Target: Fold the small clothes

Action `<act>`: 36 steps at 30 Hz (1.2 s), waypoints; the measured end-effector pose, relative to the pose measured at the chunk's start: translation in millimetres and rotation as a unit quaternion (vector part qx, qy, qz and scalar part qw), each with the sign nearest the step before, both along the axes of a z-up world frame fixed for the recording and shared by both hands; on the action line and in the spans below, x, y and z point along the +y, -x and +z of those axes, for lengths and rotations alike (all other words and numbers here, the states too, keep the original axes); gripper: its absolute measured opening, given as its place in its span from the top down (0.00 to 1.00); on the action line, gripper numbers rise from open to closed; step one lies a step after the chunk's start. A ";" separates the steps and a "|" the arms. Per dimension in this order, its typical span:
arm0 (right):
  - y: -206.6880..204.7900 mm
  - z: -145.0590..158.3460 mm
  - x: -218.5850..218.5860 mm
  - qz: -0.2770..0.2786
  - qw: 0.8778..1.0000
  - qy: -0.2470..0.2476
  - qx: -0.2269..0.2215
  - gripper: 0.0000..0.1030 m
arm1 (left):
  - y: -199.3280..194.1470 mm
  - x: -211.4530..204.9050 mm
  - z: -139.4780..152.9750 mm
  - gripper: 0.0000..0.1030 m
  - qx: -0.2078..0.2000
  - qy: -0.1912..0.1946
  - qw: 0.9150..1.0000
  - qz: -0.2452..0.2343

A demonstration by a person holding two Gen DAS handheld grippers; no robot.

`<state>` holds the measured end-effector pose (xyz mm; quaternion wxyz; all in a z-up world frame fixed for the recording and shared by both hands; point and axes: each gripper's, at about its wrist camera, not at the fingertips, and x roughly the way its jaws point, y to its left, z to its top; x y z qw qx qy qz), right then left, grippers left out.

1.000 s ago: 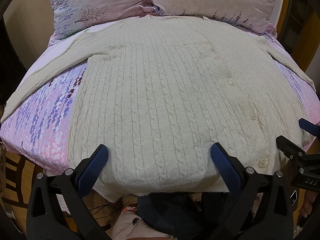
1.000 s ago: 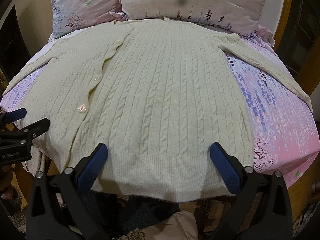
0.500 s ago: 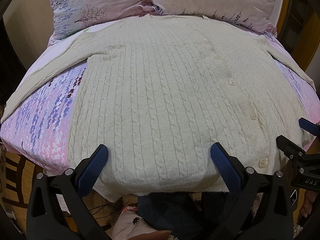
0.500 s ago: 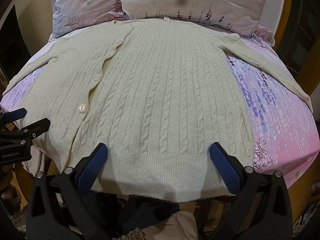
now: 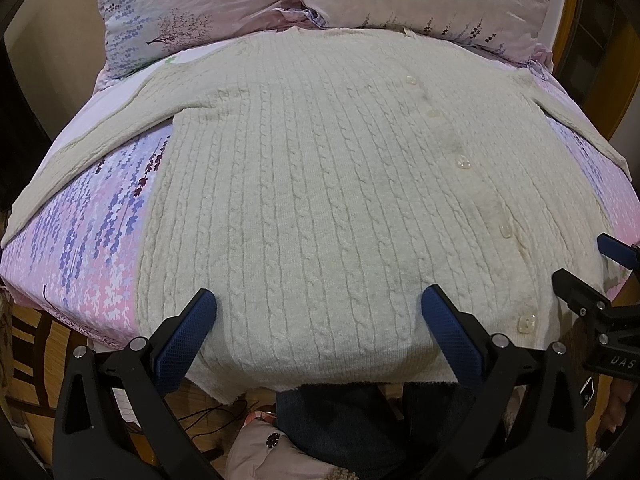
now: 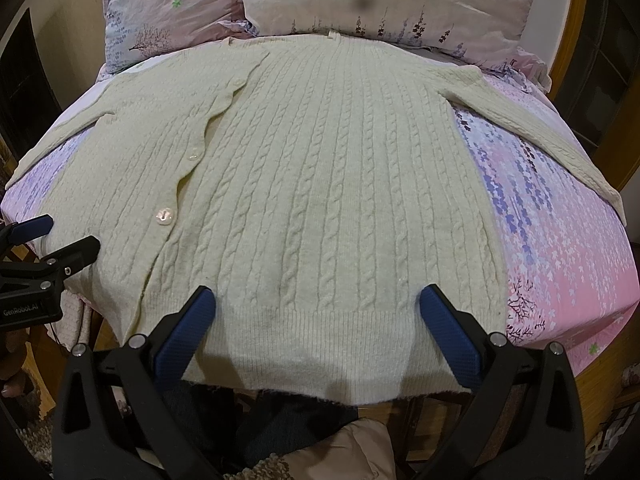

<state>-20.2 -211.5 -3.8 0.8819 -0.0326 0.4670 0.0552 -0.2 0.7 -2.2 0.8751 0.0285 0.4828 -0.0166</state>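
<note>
Cream cable-knit cardigan (image 5: 320, 208) flat on floral bed (image 5: 80, 248), hem at 12 o'clock between both grippers' spread blue pads: left gripper (image 5: 320, 332), right gripper (image 6: 318, 330).

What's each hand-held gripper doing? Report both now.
Left hand-held gripper: open, holding nothing, over the hem of the cardigan.
Right hand-held gripper: open, holding nothing, over the same hem.
</note>
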 end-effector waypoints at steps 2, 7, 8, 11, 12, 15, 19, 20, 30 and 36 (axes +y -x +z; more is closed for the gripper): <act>0.3 0.6 0.1 0.001 1.000 0.000 0.001 0.02 | 0.5 -0.6 -0.4 0.01 0.001 0.000 1.000 -0.001; -0.1 -0.4 -0.9 0.001 1.000 0.000 0.001 0.02 | -0.9 -2.1 0.0 0.01 0.003 -0.001 1.000 -0.001; 0.2 -0.4 -1.0 0.001 1.000 0.000 0.001 0.02 | -1.0 -2.2 0.1 0.01 0.003 -0.001 1.000 -0.001; -0.1 -0.3 -0.8 0.001 1.000 0.000 0.001 0.02 | -0.7 -2.2 0.2 0.01 0.003 -0.001 1.000 -0.001; 0.1 -0.3 -0.8 0.001 1.000 0.000 0.001 0.02 | -1.2 -2.2 0.3 0.01 0.003 -0.001 1.000 -0.001; -0.2 -0.3 -0.5 0.001 1.000 0.001 0.002 0.02 | -0.8 -2.2 0.3 0.01 0.003 -0.001 1.000 -0.001; -0.2 -0.3 -0.5 0.001 1.000 0.001 0.002 0.02 | -1.5 -2.2 0.5 0.01 0.004 -0.001 1.000 -0.001; -0.3 -0.5 -0.6 0.002 1.000 0.001 0.002 0.02 | -1.5 -2.3 0.5 0.01 0.004 -0.001 1.000 -0.001; -5.0 1.5 -0.7 0.027 1.000 -0.008 -0.001 0.02 | -6.8 -1.1 4.1 0.01 0.009 0.001 1.000 -0.007; -34.0 27.3 -58.0 -0.035 0.995 -0.080 -0.045 0.02 | -22.9 8.2 15.1 0.01 -0.005 0.024 1.000 0.002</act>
